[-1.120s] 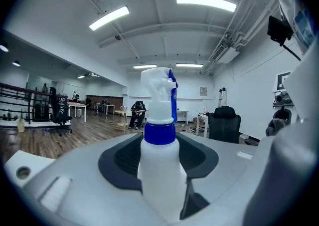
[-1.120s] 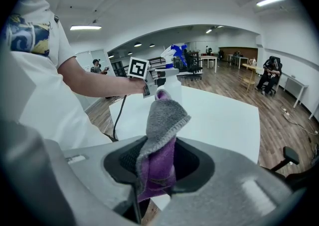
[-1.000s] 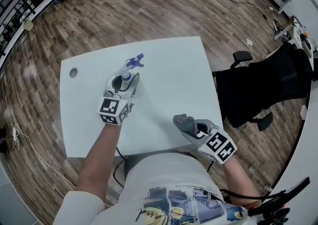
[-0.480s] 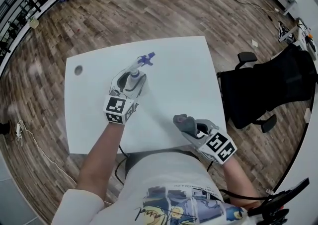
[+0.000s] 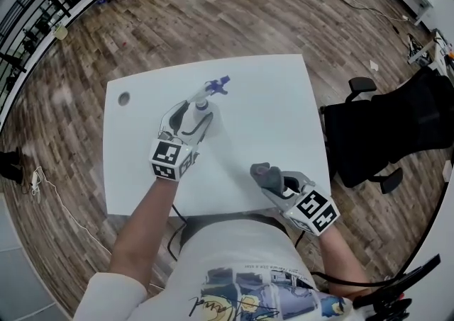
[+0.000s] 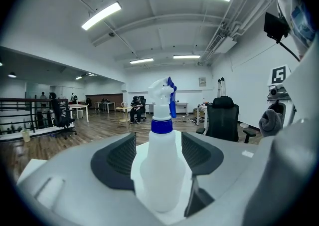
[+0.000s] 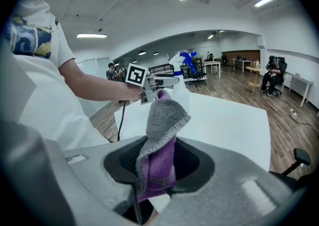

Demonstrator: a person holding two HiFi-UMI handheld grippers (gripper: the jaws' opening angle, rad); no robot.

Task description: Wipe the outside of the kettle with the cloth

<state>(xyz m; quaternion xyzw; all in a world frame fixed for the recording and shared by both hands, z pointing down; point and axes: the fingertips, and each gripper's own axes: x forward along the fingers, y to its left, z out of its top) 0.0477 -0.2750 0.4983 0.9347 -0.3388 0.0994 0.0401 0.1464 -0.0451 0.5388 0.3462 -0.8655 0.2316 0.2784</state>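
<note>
Two grippers, one in each hand, over a white table.

Left gripper: jaws spread wide and just now opening, pads off the bottle between them. Bottle white, with blue collar and blue spray trigger, upright on the table.

Right gripper: jaws closed on the cloth, pinching it low down. Cloth grey outside, purple inside, folded top poking up past the jaws. Tilted downward at the table's near right edge, well apart from the bottle.

Bare forearms reaching out from short white sleeves.

Small round hole near the table's far left corner.

Black chair just beside the table on the right, on a wood floor. Beyond, a large open room with ceiling strip lights, more desks and chairs, and a few people far off.
</note>
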